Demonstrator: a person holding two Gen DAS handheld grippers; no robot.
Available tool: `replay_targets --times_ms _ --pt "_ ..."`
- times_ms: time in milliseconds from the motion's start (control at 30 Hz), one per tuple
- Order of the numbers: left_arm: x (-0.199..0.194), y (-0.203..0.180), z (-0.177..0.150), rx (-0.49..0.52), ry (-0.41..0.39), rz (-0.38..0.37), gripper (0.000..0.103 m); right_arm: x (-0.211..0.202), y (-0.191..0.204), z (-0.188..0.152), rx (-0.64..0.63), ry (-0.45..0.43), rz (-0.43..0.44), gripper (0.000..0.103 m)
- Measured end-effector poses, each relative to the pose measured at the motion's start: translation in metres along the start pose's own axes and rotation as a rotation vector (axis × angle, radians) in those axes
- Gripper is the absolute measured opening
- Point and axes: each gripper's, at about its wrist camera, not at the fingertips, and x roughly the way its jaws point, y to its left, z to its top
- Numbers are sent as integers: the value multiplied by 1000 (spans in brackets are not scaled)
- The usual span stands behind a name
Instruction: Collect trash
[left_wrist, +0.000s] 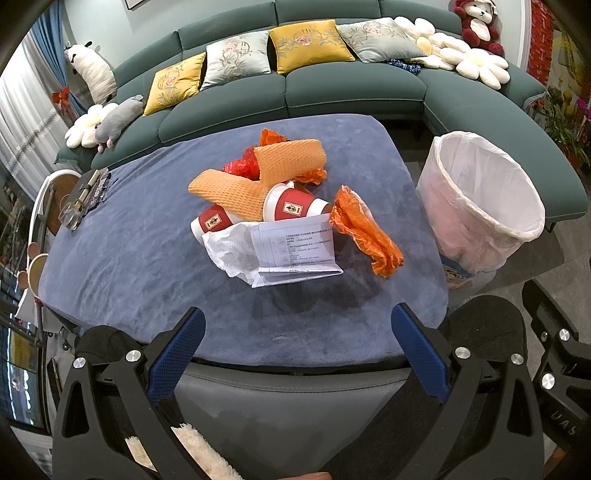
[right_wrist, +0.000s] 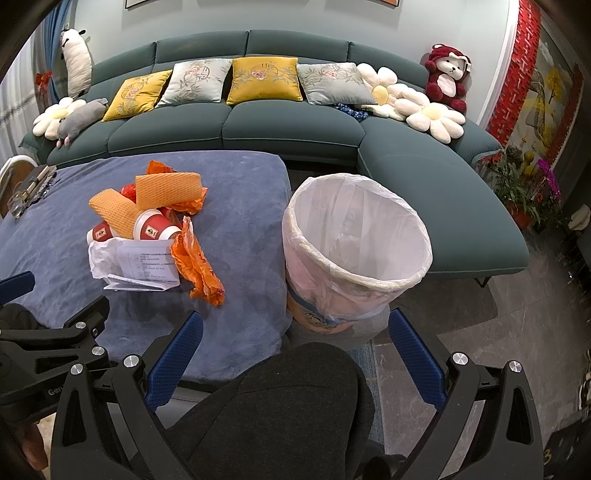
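A trash pile lies mid-table on the blue cloth (left_wrist: 147, 258): two red paper cups (left_wrist: 295, 207) on their sides, orange foam sleeves (left_wrist: 290, 157), white crumpled paper with a printed sheet (left_wrist: 291, 251), and an orange plastic bag (left_wrist: 365, 232). The pile also shows in the right wrist view (right_wrist: 147, 236). A white-lined trash bin (left_wrist: 480, 192) stands right of the table, empty inside (right_wrist: 354, 236). My left gripper (left_wrist: 299, 347) is open and empty, near the table's front edge. My right gripper (right_wrist: 295, 347) is open and empty, in front of the bin.
A green sofa (right_wrist: 288, 129) with cushions and plush toys runs behind the table and curves round the right. Dark objects (left_wrist: 86, 195) lie at the table's left edge. Potted flowers (right_wrist: 532, 188) stand far right. The person's dark knee (right_wrist: 280, 398) is below the right gripper.
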Motion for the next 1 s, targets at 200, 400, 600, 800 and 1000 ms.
replay_targets --times_ms 200,400,600,800,1000 --pt "0 1 -2 1 0 2 96 0 0 0 2 1 0 96" --pt "2 2 -4 3 -2 3 96 0 0 0 0 0 -1 96" --pt "-1 -1 -2 9 -15 12 96 -1 0 0 3 0 -4 96" --pt "-3 -1 -2 11 -29 13 96 -2 -2 -2 7 0 -8 96" --pt "-5 -3 0 17 -36 15 96 -2 -2 -2 6 -1 -9 96"
